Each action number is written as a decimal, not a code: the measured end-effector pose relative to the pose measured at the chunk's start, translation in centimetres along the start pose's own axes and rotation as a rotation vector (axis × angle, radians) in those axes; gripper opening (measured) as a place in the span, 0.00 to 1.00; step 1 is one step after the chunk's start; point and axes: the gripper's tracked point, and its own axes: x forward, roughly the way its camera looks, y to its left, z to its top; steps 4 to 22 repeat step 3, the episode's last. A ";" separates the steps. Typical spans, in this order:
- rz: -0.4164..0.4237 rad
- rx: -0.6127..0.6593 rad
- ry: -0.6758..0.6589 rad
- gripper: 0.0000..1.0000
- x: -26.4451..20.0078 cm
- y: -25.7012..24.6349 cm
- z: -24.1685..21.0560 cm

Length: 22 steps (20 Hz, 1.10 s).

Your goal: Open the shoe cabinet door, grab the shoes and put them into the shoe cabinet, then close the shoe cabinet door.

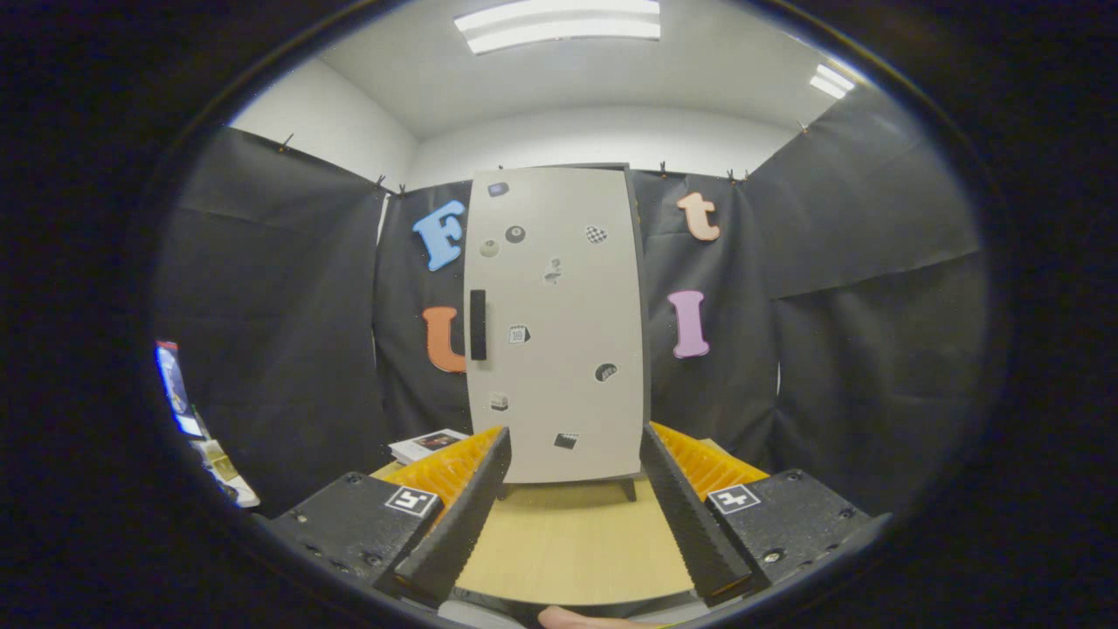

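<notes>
A tall white shoe cabinet (559, 323) stands upright on short dark legs at the far end of a light wooden table (572, 542). Its door is closed, with a black vertical handle (478, 325) on the left side and several small stickers across the front. My gripper (572, 450) is open, its two fingers spread wide with nothing between them. The fingers point at the cabinet's lower front, well short of it, and the handle lies above and beyond the left finger.
A small white box or booklet (428, 445) lies on the table left of the cabinet. Further left, some cards or packets (205, 437) sit by the black cloth wall. Cloth walls close in behind and on both sides of the cabinet.
</notes>
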 end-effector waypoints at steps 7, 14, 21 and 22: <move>0.009 -0.010 -0.007 0.97 -0.1 0.1 0.1; 0.009 -0.010 -0.007 0.97 -0.1 0.1 0.1; 0.009 -0.010 -0.007 0.97 -0.1 0.1 0.1; 0.009 -0.010 -0.007 0.97 -0.1 0.1 0.1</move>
